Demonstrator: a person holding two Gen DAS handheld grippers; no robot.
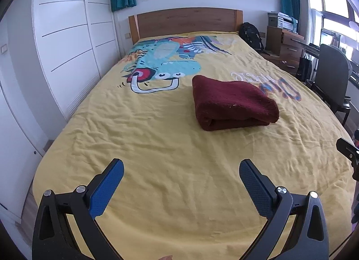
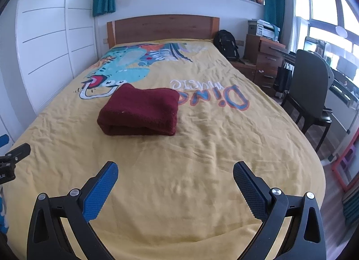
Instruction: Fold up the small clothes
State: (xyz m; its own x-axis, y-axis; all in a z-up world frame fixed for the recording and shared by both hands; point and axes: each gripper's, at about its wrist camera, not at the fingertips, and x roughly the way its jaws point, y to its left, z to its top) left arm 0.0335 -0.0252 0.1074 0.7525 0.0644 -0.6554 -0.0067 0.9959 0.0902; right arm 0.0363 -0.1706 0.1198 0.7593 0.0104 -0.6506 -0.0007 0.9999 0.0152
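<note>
A dark red garment (image 1: 233,103) lies folded into a thick rectangle on the yellow dinosaur bedspread (image 1: 157,138); it also shows in the right wrist view (image 2: 140,113). My left gripper (image 1: 181,168) is open and empty, held above the bedspread well in front of the garment, which lies ahead and to the right. My right gripper (image 2: 175,170) is open and empty, also short of the garment, which lies ahead and to the left. The right gripper's body shows at the right edge of the left wrist view (image 1: 349,151).
A wooden headboard (image 1: 186,21) is at the far end of the bed. White wardrobe doors (image 1: 62,42) run along the left. A black backpack (image 2: 226,44), wooden drawers (image 2: 267,62) and a dark chair (image 2: 309,94) stand to the right of the bed.
</note>
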